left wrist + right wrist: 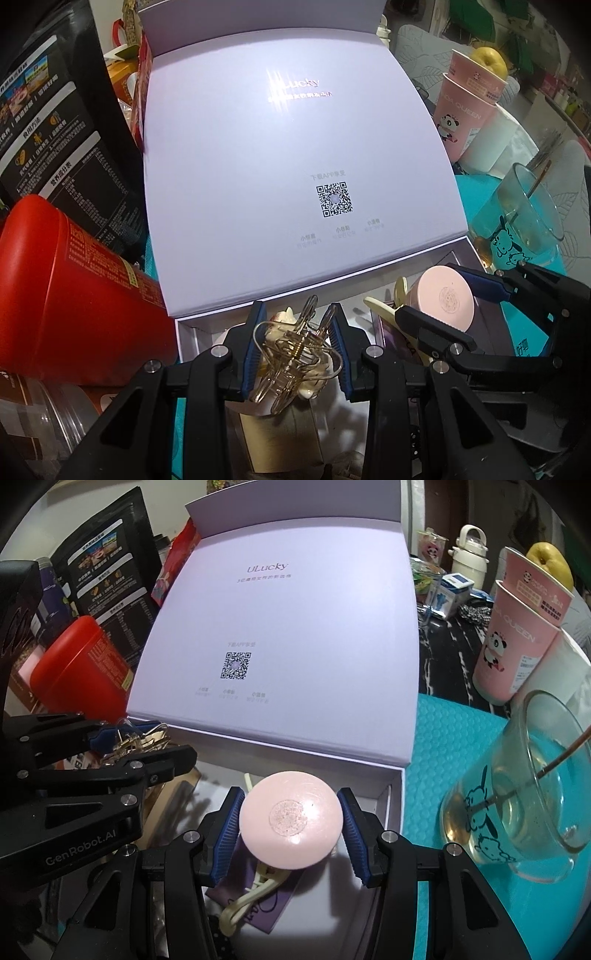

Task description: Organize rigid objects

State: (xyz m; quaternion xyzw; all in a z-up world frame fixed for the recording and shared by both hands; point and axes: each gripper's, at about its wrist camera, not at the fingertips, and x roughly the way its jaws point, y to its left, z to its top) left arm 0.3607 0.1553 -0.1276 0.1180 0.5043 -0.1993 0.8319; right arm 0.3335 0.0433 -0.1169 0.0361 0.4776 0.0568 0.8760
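An open lilac gift box lies in front of me, its lid standing up behind it. My left gripper is shut on a gold wire hair claw over the box's left part. Over the right part, my right gripper is shut on a round pink compact, with a blue pad on each side. Beneath the compact lie a cream hair clip and a purple card. A cream figurine sits under the claw.
A red tin and a black food pouch crowd the left side. On the right stand a glass cup with liquid and a stick, pink paper cups holding a yellow fruit, and a white roll on a teal mat.
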